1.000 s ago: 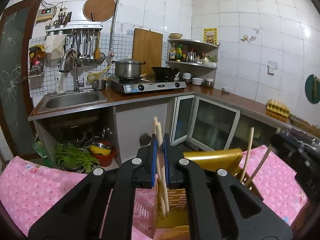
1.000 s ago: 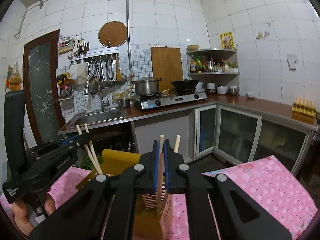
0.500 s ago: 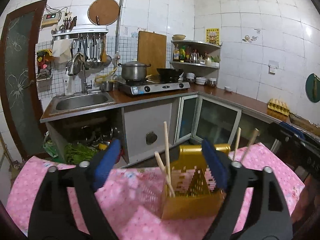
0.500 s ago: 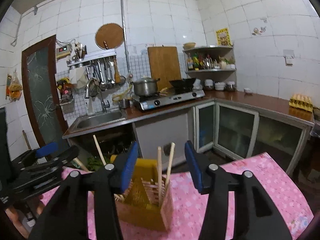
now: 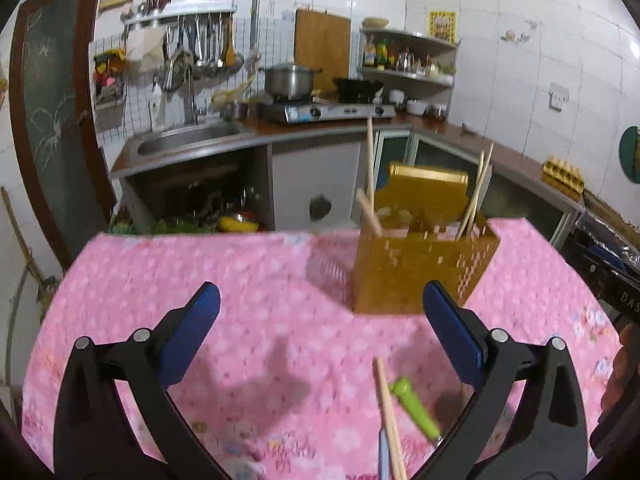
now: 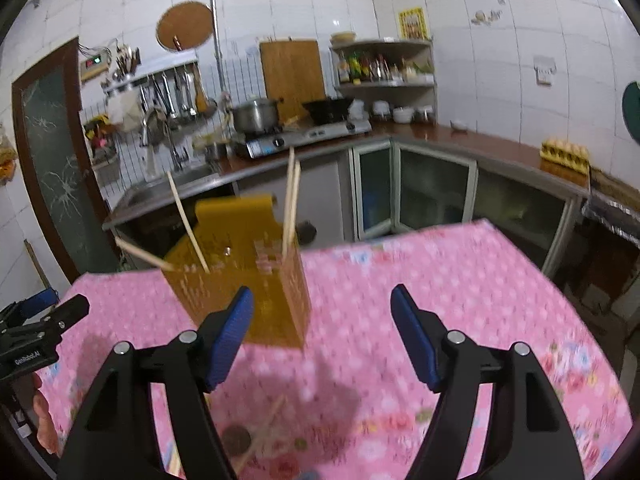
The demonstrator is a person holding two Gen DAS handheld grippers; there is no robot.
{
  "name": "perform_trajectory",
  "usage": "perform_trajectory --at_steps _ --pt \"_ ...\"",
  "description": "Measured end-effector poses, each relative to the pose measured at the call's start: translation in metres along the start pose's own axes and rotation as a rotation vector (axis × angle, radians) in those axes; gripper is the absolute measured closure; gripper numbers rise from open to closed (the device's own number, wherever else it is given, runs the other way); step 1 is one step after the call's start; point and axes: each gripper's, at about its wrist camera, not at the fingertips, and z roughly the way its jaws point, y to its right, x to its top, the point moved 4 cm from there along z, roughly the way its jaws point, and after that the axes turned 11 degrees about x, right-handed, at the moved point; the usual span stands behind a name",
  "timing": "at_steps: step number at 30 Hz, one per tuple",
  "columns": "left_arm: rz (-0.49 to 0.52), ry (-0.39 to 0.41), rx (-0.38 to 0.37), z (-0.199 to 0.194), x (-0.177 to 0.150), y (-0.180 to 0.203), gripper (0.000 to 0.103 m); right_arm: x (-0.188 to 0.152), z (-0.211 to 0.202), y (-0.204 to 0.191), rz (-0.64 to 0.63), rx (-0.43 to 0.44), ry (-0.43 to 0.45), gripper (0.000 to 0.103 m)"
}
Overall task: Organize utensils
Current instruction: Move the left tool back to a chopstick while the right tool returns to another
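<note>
Yellow utensil holder standing on the pink table, chopsticks poking out of it, both grippers hanging open and empty.

The perforated yellow utensil holder (image 5: pixel 420 268) is sitting upright near the far edge of the table (image 5: pixel 240 280), which is wearing a pink flowered cloth; two chopsticks (image 5: pixel 370 172) are leaning out of its left compartment and another pair (image 5: pixel 478 192) out of its right one. Nearer the camera, a loose chopstick (image 5: pixel 386 412) and a green-handled utensil (image 5: pixel 414 408) are lying on the cloth, just beside each other. The left gripper (image 5: pixel 320 336) is hovering with its blue-padded fingers (image 5: pixel 190 332) spread wide, gripping nothing, and the right gripper (image 6: pixel 322 336) is doing the same. Small white lettering on the left gripper's body in the right wrist view is showing too blurred to read surely.
</note>
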Motion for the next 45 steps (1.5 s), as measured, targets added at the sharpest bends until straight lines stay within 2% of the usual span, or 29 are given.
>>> perform_trajectory --at_steps 6,12,21,25,28,30,32,39,43,45 --pt "-0.017 -0.1 -0.012 0.026 -0.035 0.0 0.005 -0.036 0.021 0.003 0.015 -0.029 -0.064 0.033" --pt "0.033 -0.165 0.011 0.054 -0.063 0.01 0.005 -0.074 0.05 0.002 0.015 -0.026 -0.15 0.033" --pt "0.076 -0.236 -0.016 0.076 -0.084 0.024 0.006 -0.095 0.08 -0.001 0.01 -0.04 -0.244 0.033" --pt "0.105 -0.241 -0.034 0.079 -0.088 0.034 0.016 -0.103 0.091 0.001 0.037 -0.025 -0.28 0.034" --pt "0.113 -0.253 -0.04 0.083 -0.09 0.038 0.023 -0.104 0.093 0.0 0.046 -0.013 -0.291 0.041" --pt "0.122 -0.274 -0.055 0.086 -0.093 0.043 0.035 -0.107 0.097 -0.001 0.052 -0.002 -0.316 0.05" --pt "0.137 -0.302 -0.066 0.091 -0.098 0.047 0.051 -0.108 0.098 -0.002 0.054 0.002 -0.321 0.052" --pt "0.161 -0.318 -0.084 0.092 -0.1 0.057 0.061 -0.109 0.101 -0.011 0.046 0.051 -0.361 0.073" --pt "0.17 -0.331 -0.115 0.091 -0.1 0.062 0.079 -0.109 0.104 -0.016 0.055 0.083 -0.383 0.077" --pt "0.185 -0.328 -0.12 0.088 -0.101 0.066 0.085 -0.111 0.107 -0.021 0.044 0.094 -0.401 0.081"
